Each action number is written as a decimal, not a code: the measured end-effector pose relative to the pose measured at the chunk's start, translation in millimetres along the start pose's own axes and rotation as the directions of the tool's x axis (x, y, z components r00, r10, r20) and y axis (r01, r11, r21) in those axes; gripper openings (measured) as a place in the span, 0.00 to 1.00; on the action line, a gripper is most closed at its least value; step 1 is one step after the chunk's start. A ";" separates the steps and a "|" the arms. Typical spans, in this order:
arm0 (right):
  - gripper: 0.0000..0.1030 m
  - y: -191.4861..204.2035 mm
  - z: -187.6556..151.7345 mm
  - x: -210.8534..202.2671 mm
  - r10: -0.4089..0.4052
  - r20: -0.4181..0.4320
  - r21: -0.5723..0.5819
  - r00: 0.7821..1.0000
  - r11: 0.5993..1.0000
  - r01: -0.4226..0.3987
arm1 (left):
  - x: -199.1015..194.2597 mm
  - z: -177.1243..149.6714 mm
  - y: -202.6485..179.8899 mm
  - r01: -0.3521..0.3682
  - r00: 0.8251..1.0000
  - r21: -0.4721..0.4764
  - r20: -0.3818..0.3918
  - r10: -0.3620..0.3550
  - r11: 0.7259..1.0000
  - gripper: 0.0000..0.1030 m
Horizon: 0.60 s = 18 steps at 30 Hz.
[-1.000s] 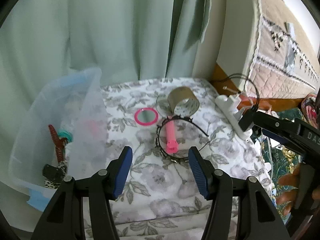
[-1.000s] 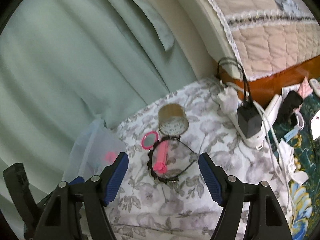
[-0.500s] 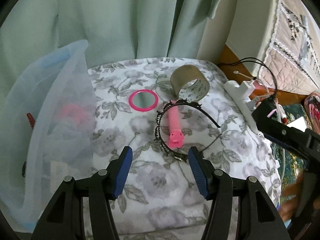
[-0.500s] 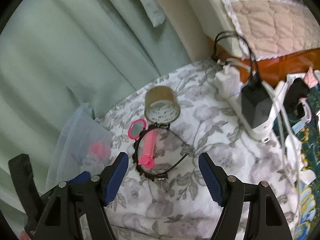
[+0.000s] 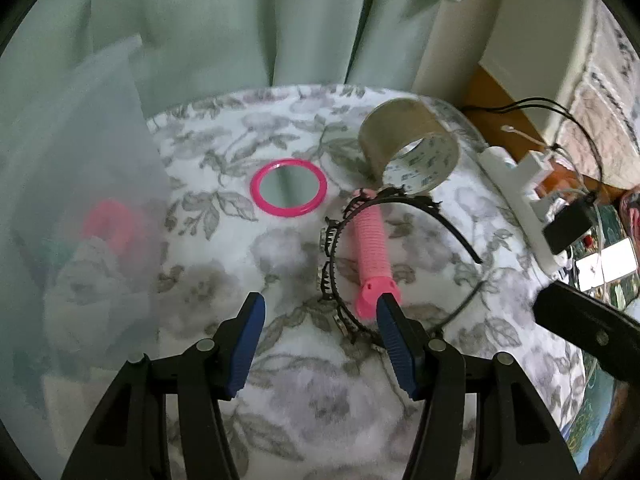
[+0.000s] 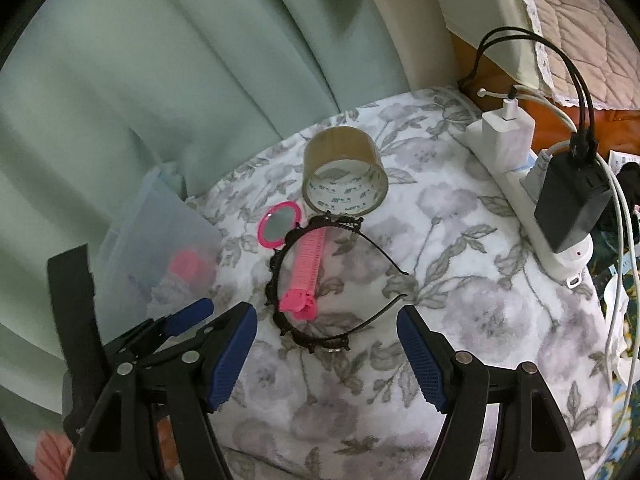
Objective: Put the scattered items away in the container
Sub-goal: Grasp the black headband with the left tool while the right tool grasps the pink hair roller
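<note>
On the floral cloth lie a pink hair roller (image 5: 370, 256) (image 6: 306, 266) inside a black headband (image 5: 340, 280) (image 6: 320, 336), a pink-rimmed round mirror (image 5: 288, 192) (image 6: 279, 229) and a roll of brown tape (image 5: 408, 148) (image 6: 344, 176). A translucent plastic container (image 5: 80, 208) (image 6: 160, 248) with items inside stands at the left. My left gripper (image 5: 320, 308) is open and empty, its right finger just at the roller's near end. My right gripper (image 6: 326, 320) is open and empty, just short of the headband.
A white power strip (image 6: 532, 204) (image 5: 524, 204) with a black adapter (image 6: 572, 204) and cables lies along the right edge of the cloth. Green curtains (image 5: 240, 20) hang behind. A quilted bed (image 6: 568, 20) is at the far right.
Both grippers have moved forward and down toward the headband and roller, which now look larger and closer. The container has slid to the left edge of the left wrist view.
</note>
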State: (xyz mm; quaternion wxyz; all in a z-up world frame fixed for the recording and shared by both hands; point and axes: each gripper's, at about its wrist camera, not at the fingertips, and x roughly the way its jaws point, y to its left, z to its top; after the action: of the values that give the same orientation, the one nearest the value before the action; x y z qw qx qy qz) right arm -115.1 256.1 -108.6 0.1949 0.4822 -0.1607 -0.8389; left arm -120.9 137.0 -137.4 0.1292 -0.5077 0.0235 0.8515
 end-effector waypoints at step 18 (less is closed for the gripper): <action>0.73 -13.7 -1.8 14.1 -0.064 -0.055 0.025 0.996 0.998 0.065 | 57.4 22.6 -3.8 0.044 0.997 0.008 -0.057 -0.043 0.999 0.12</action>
State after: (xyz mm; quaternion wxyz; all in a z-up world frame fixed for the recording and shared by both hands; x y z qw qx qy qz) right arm -122.4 261.0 -126.3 0.1654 0.5121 -0.1508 -0.8292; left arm -165.2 155.8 -176.1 0.1493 -0.5314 0.0198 0.8336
